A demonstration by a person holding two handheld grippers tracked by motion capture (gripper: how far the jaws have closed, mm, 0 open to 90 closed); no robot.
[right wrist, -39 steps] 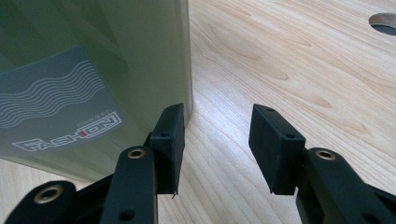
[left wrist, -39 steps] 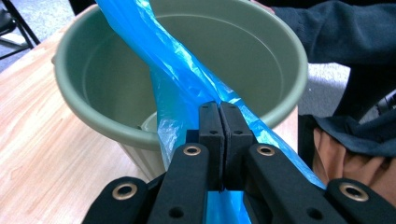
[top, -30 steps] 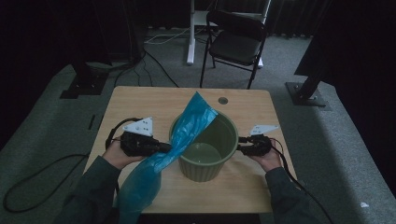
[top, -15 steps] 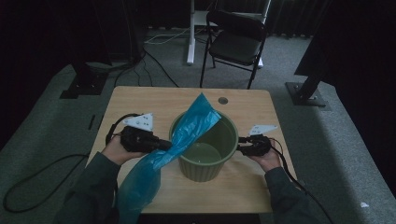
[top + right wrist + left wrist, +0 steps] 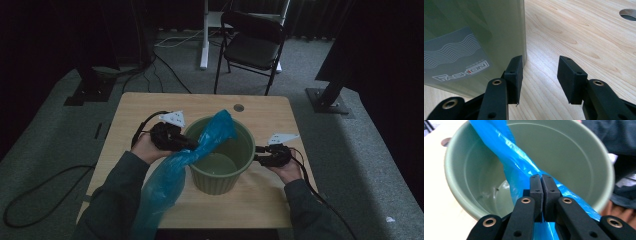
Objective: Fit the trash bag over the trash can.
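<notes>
While the left gripper (image 5: 541, 195) pinches a blue bag (image 5: 172, 172) draped over the green bucket's (image 5: 237, 172) rim, the right gripper (image 5: 540, 80) gapes empty beside its wall.

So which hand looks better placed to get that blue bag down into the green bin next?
Probably the left. Its tool is already shut on the blue bag at the green bin rim. The right tool stands open beside the bin's wall, holding nothing.
</notes>
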